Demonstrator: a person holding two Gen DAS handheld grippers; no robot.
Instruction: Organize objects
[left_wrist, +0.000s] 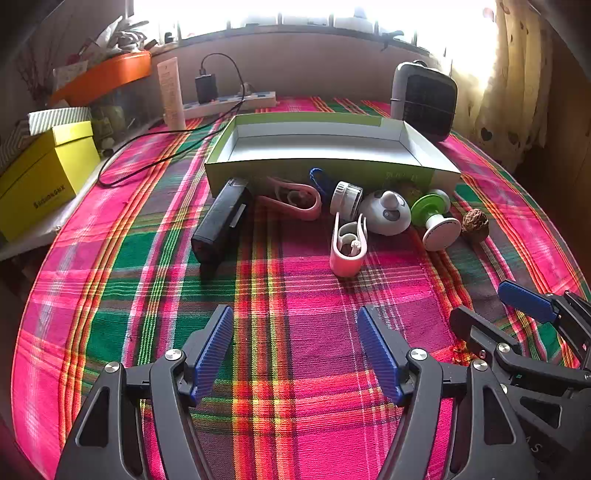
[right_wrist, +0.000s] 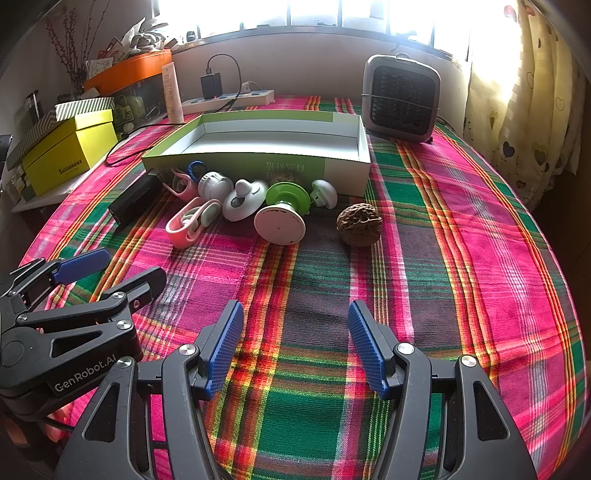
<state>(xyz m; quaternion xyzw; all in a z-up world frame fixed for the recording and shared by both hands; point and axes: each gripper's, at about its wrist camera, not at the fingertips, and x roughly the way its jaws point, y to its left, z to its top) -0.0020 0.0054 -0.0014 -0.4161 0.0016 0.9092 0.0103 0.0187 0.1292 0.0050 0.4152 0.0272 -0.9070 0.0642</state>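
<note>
Both grippers, left gripper (left_wrist: 295, 350) and right gripper (right_wrist: 295, 343), wide apart, holding nothing. Small items cluster mid-table before the open box (right_wrist: 364, 151). Walnut (right_wrist: 358, 223) likely light, hard, bumpy; grip across middle.

Under the jaws the bench wears a plaid cloth (right_wrist: 461, 206) of hot pink, green and purple with thin orange, yellow and white stripes. Both grippers are black with ribbed blue pads (left_wrist: 214, 350). Ahead of the jaws stands a tray box (right_wrist: 258, 168), lime green outside, white inside. Before it lie a black block (left_wrist: 221, 221), two pale pink clips (left_wrist: 347, 243), a white jar (left_wrist: 345, 197), a white-and-grey knob (right_wrist: 245, 199), a lime-green and white spool (right_wrist: 284, 210) and a brown wrinkled walnut (right_wrist: 358, 223). Far left of the jaws sits a yellow box (right_wrist: 70, 151); beyond it is an orange lid (right_wrist: 129, 70). Far ahead stands a grey heater (right_wrist: 400, 98) with a black grille.
</note>
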